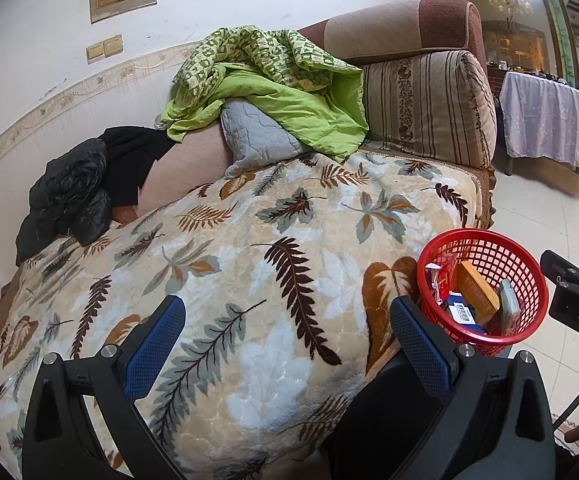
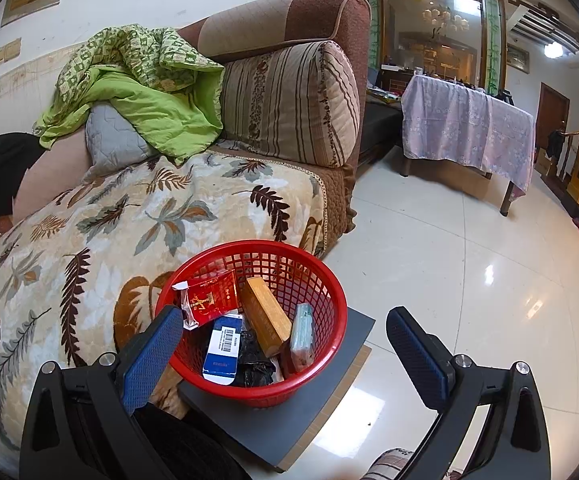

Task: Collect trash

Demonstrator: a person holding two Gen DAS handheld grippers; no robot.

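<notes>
1. Seemingly we are at the tail of the collecting step: both grippers are empty, and the trash sits in the red mesh basket (image 2: 251, 320).
2. Our left gripper (image 1: 287, 342) hangs over the leaf-patterned blanket (image 1: 225, 264) on the sofa (image 1: 429, 92), its blue-padded fingers (image 1: 155, 346) spread wide with nothing between them.
3. Our right gripper (image 2: 285, 354) hangs over the basket, fingers (image 2: 151, 360) spread wide too, holding nothing; the left finger overlaps the basket's near rim in view, though we cannot tell if it touches.
4. The basket stands on a grey board (image 2: 313, 408) on the tiled floor (image 2: 469, 280), just beside the sofa's front edge.
5. Inside the basket we see a red packet (image 2: 209, 294), an orange-brown box (image 2: 265, 316) leaning upright, a pale green pack (image 2: 303, 338), a blue-and-white box with a barcode (image 2: 223, 348) and crumpled black plastic (image 2: 255, 362).
6. We see no loose trash on the blanket, so the next move likely calls for scanning the sofa and floor for leftovers.
</notes>
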